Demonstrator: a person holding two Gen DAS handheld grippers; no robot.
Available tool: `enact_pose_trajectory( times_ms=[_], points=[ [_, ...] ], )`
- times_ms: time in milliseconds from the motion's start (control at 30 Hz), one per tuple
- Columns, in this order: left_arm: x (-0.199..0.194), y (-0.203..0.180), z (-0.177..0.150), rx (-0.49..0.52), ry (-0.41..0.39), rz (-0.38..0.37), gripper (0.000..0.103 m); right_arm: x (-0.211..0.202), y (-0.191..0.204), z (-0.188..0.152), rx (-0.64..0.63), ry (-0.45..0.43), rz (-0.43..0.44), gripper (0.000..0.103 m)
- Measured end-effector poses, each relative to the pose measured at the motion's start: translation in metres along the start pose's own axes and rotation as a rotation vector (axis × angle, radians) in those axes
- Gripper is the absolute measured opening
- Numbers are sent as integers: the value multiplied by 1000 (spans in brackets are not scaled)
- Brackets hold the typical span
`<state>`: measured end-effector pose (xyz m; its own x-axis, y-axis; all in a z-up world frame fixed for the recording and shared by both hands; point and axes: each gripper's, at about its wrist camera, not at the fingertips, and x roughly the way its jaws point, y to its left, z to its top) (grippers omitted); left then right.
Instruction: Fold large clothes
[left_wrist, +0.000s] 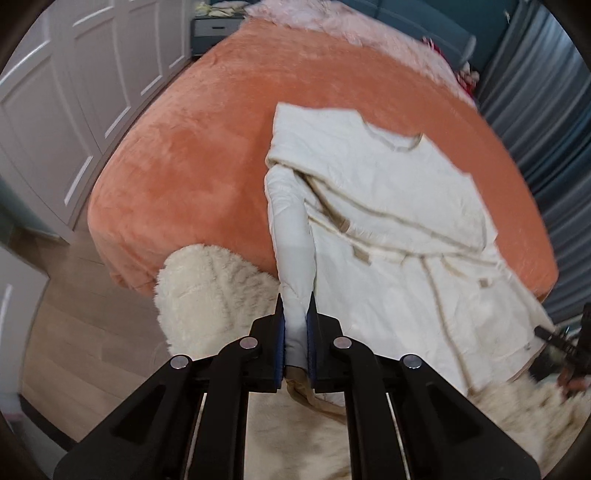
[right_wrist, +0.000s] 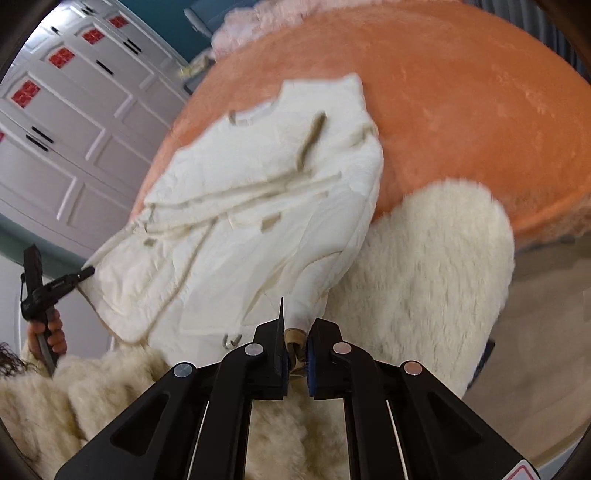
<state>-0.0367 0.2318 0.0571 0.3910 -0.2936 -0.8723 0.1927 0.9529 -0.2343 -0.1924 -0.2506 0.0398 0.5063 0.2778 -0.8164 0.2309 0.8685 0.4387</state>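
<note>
White panelled wardrobe doors (left_wrist: 66, 122) are filling the wall off to the left of both our hand-held grippers, and pleated blue curtains (left_wrist: 546, 155) are hanging off to the right of our left one. Ahead of both of them we are looking at the bed (left_wrist: 207, 155), which is wearing a plush orange cover, with a pale pink fluffy blanket (left_wrist: 332, 22) lying at its far end. Directly ahead of us, the cream quilted coat (left_wrist: 399, 206) is lying on the near part of the bed with its collar pointing away from us; its hem is hanging over the near edge toward our grippers. Below and around the grippers we are seeing our fluffy cream sleeves (right_wrist: 436, 266). Our left hand-held gripper (left_wrist: 295, 314) is clamping shut on one coat sleeve (left_wrist: 291, 236), which is running as a taut tube from the shoulder up ahead to the blue pads. Our right hand-held gripper (right_wrist: 295, 332) is pinching the tan-trimmed cuff (right_wrist: 295, 334) of the other sleeve, its fingers closed on the fabric. In the right wrist view, far to the left of that gripper, a bare hand (right_wrist: 48, 338) is gripping the black handle of the other gripper.
</note>
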Motion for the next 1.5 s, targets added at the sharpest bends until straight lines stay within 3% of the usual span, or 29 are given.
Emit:
enact_pose_trajectory(
  times_ms=[167, 300, 433, 600, 667, 700, 767, 800, 833, 900, 933, 967, 1033, 1133, 1233, 1400, 1500],
  points=[
    [-5, -11, 37, -45, -168, -37, 8, -13, 3, 62, -31, -246, 18, 6],
    [5, -19, 86, -53, -301, 1, 9, -2, 8, 116, -56, -398, -38, 6],
    [27, -30, 127, -32, -358, 53, 10, 30, 17, 164, -87, -454, -138, 6],
    [71, -42, 170, -9, -369, 140, 12, 68, 4, 212, -6, -462, -133, 6],
    [87, -45, 182, -17, -374, 183, 19, 77, -3, 221, 19, -468, -124, 8],
    [94, -45, 188, -18, -403, 242, 23, 83, -6, 225, 32, -475, -115, 9],
    [97, -45, 195, -3, -454, 317, 48, 93, -11, 234, 68, -477, -76, 15],
    [100, -45, 201, 10, -465, 327, 54, 95, -13, 237, 86, -483, -53, 16],
    [103, -45, 205, 19, -458, 321, 60, 96, -11, 234, 97, -492, -46, 19],
    [111, -43, 212, 39, -429, 303, 61, 94, -11, 235, 111, -531, -31, 26],
    [113, -43, 213, 44, -419, 294, 66, 92, -11, 234, 113, -549, -27, 33],
    [116, -42, 214, 46, -408, 283, 70, 88, -11, 233, 115, -586, -36, 47],
    [121, -37, 215, 38, -391, 245, 74, 81, -10, 230, 101, -639, -70, 62],
    [137, -29, 217, 6, -335, 188, 81, 86, -8, 233, 62, -622, -122, 63],
    [160, -16, 222, -54, -264, 128, 81, 103, -14, 242, 33, -552, -163, 71],
    [205, -6, 231, -130, -124, -1, 81, 148, -27, 254, 22, -423, -211, 71],
    [222, -6, 234, -139, -88, -22, 78, 172, -34, 260, 26, -358, -218, 71]
  ],
)
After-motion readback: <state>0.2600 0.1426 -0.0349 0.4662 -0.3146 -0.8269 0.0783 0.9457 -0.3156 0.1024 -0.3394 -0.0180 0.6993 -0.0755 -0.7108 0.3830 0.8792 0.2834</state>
